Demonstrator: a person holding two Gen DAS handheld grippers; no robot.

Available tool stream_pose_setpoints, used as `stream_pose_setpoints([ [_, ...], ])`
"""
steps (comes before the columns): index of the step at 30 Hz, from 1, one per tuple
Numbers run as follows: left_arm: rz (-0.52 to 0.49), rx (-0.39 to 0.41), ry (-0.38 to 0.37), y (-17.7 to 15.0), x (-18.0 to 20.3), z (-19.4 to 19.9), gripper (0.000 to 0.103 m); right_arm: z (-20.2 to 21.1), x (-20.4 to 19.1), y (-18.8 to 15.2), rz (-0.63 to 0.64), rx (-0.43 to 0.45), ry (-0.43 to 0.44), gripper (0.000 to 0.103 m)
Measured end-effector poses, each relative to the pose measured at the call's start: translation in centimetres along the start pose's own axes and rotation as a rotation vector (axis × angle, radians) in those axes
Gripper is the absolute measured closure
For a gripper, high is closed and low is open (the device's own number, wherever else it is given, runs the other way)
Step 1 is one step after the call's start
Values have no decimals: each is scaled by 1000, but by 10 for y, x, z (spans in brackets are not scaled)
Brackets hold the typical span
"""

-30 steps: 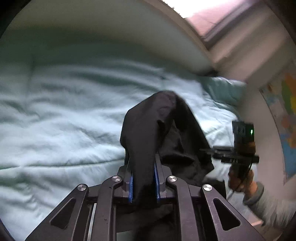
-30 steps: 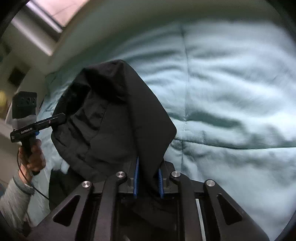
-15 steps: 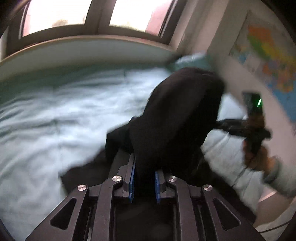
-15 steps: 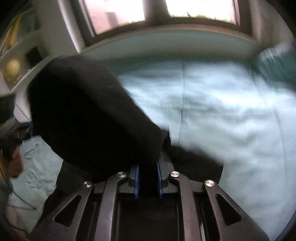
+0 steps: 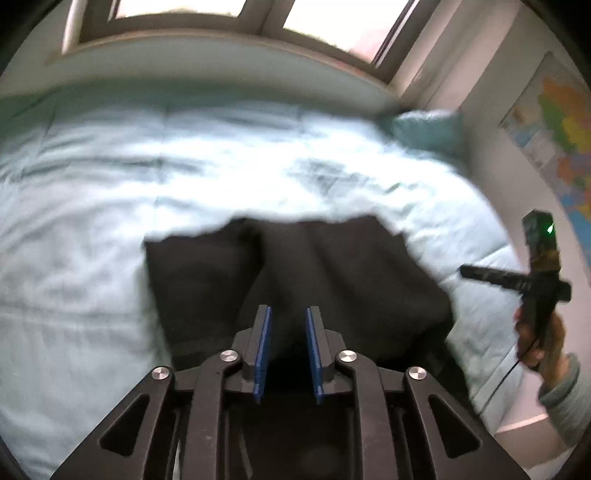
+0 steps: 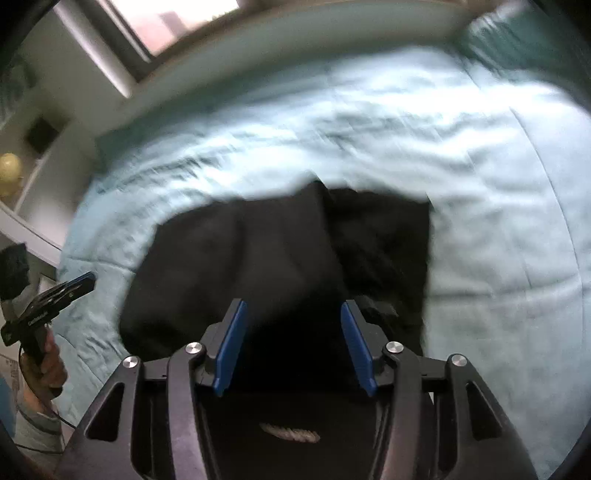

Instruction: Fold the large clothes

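While both views are motion-blurred, the layout reads fine. Black garment (image 5: 314, 280) lies spread on the pale blue duvet (image 5: 92, 206), filling the lower centre of the left wrist frame; its far edge is ragged, with a fold line running down the middle. Same garment in the right wrist view (image 6: 280, 258), lower centre, with a raised crease just right of its middle.

Left gripper (image 5: 287, 321): jaws have just been opening, now parted by a narrow gap. Blue pads (image 5: 263, 350) are not pressing on cloth; the garment sits beyond and below them, nothing clamped.

Right gripper (image 6: 293, 314): jaws have just been opening, now stand much wider. Blue pads (image 6: 232, 347) are clear of the fabric, nothing pinched; dark cloth lies under the gap.

Each camera catches the other tool. Right gripper shows at the right edge of the left wrist frame (image 5: 480, 275), held by a hand (image 5: 541, 339) in a grey sleeve (image 5: 565, 398). Left gripper shows at the left edge of the right wrist frame (image 6: 79, 286).

Windows (image 5: 321, 22) run across the top of frame, teal pillow (image 5: 424, 129) at upper right, map (image 5: 557, 140) on the right wall.
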State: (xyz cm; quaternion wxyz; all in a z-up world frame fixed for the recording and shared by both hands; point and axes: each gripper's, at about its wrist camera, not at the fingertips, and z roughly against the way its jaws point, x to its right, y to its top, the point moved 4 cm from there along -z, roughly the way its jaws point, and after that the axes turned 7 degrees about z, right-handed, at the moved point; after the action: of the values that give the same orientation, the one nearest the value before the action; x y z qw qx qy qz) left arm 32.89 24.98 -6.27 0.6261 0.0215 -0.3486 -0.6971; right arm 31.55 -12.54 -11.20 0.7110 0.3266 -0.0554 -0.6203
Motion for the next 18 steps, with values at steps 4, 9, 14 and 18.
stream_pose_setpoints([
  [4, 16, -5, -70, 34, 19, -26, 62, -20, -39, 34, 30, 1, 34, 47],
  [9, 49, -180, -108, 6, 15, -96, 59, -92, -67, 22, 74, -188, 38, 47],
  [14, 41, -396, -59, -88, -3, -149, 59, -158, -53, -62, 96, -401, -4, 47],
  [18, 111, -370, -79, -104, -12, -161, 59, -179, -41, -88, 49, -381, 15, 47],
])
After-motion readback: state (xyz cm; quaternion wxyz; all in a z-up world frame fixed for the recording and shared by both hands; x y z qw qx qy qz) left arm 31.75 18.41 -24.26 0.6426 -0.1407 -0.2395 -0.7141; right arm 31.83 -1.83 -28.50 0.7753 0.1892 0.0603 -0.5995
